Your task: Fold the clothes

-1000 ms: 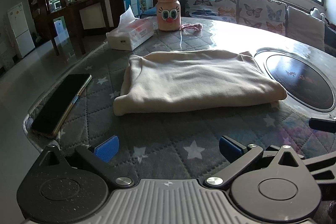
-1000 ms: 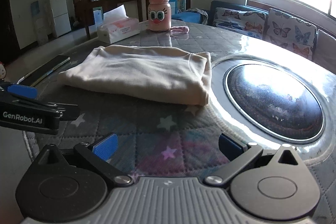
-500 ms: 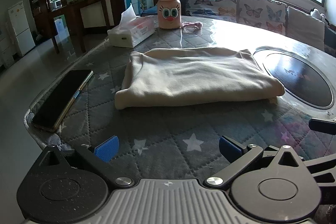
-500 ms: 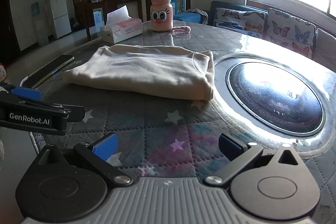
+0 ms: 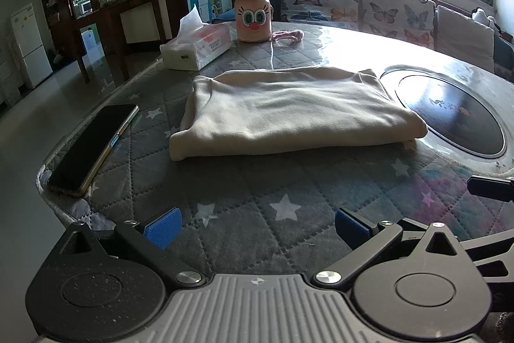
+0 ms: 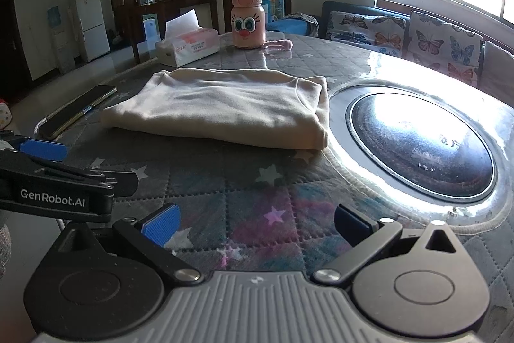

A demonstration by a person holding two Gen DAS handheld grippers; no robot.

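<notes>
A cream garment [image 5: 289, 111] lies folded into a flat rectangle on the grey star-quilted table [image 5: 244, 198]; it also shows in the right wrist view [image 6: 225, 108]. My left gripper [image 5: 255, 229] is open and empty, held low over the table's near edge, well short of the garment. My right gripper [image 6: 255, 227] is open and empty too, near the front edge to the right. The left gripper's side [image 6: 61, 182] shows at the left of the right wrist view.
A black phone [image 5: 93, 143] lies at the table's left edge. A tissue box [image 5: 196, 49], a pink cartoon bottle [image 5: 252, 13] and a pink hair tie [image 5: 287, 35] stand behind the garment. A dark round inset [image 6: 420, 147] lies to its right. A butterfly-print sofa [image 5: 398, 12] is behind.
Both grippers have drawn back from the folded garment toward the table's near edge. The garment has stayed in place.
</notes>
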